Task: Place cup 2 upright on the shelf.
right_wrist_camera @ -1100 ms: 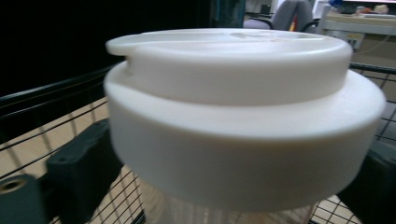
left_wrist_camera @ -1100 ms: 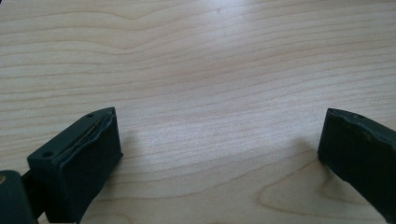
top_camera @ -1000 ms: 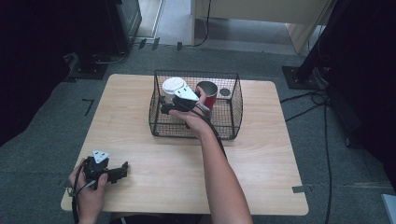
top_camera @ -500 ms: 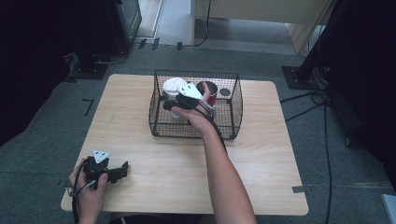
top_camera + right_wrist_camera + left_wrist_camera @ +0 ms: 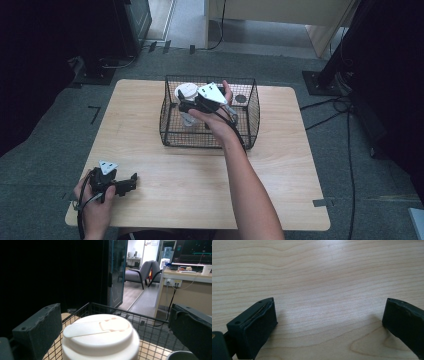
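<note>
At the left we see the left gripper [image 5: 131, 181] resting low on the wooden table [image 5: 280, 190], near its front left corner, held by the person's left hand [image 5: 92, 202]. In the left gripper view its two black jaws stand wide apart, with bare wood between them and in front of them; they pinch nothing.

Further right, well apart from that claw, stands the black wire basket [image 5: 250, 120] on the far middle of the table. The right gripper [image 5: 181, 98] is held over the basket by the right hand [image 5: 215, 112], and it points toward the left side of it. Directly in front of this claw is the white cup with a lid [image 5: 187, 95], standing upright inside the basket. In the right gripper view the lid [image 5: 100, 332] lies between the two jaws, a little below them, and the jaws are spread open on both sides of it; we see a gap at each side, so they are not touching the cup. To the right of the claw, in the far right corner of the basket, sits a dark round thing [image 5: 241, 99], too small to tell more.
</note>
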`<action>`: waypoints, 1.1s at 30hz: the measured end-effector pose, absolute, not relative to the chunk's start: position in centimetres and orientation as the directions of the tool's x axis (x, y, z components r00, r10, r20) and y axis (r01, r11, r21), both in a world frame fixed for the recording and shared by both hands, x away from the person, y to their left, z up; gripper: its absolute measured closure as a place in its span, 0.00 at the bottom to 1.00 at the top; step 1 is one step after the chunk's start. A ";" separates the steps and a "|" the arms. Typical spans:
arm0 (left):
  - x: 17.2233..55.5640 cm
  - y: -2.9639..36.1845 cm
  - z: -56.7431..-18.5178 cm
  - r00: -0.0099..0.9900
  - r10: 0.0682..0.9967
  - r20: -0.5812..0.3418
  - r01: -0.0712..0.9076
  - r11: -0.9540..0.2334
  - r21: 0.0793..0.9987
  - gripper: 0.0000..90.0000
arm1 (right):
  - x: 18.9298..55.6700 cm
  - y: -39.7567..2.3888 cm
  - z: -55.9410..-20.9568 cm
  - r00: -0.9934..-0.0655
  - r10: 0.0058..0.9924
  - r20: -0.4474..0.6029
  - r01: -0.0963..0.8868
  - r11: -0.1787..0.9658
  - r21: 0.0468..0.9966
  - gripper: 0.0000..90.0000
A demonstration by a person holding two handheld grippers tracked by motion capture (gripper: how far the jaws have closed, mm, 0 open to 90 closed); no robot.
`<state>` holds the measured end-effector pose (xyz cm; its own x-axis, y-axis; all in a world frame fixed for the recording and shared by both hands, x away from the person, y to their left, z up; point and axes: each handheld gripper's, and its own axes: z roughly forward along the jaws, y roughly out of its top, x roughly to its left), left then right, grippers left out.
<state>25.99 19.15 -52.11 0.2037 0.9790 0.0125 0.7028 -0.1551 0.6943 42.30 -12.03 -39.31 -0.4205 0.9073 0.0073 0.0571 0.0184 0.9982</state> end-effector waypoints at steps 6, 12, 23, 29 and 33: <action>26.0 19.1 -52.1 0.203 0.979 0.011 0.703 -0.153 0.694 0.00 | 41.3 -13.1 -38.8 -0.403 0.915 0.003 0.045 0.017 0.999 0.00; 26.0 19.1 -52.1 0.202 0.979 0.011 0.703 -0.153 0.694 0.00 | 39.9 -14.5 -38.9 -0.401 0.916 0.012 0.043 0.005 0.999 0.00; 26.0 19.1 -52.1 0.202 0.979 0.010 0.703 -0.152 0.695 0.00 | 37.8 -17.5 -39.6 -0.378 0.926 -0.002 0.040 0.018 0.999 0.00; 26.0 19.1 -52.1 0.201 0.979 0.011 0.703 -0.152 0.695 0.00 | 36.6 -19.1 -40.1 -0.359 0.933 0.003 0.045 0.014 0.999 0.00; 26.0 19.1 -52.1 0.202 0.979 0.011 0.703 -0.153 0.695 0.00 | 36.0 -20.0 -40.5 -0.349 0.937 0.005 0.044 0.011 0.999 0.00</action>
<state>25.98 19.13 -52.12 0.2022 0.9793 0.0108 0.7027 -0.1528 0.6949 35.96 -19.96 -40.53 -0.3489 0.9371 0.0050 0.0445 0.0112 0.9989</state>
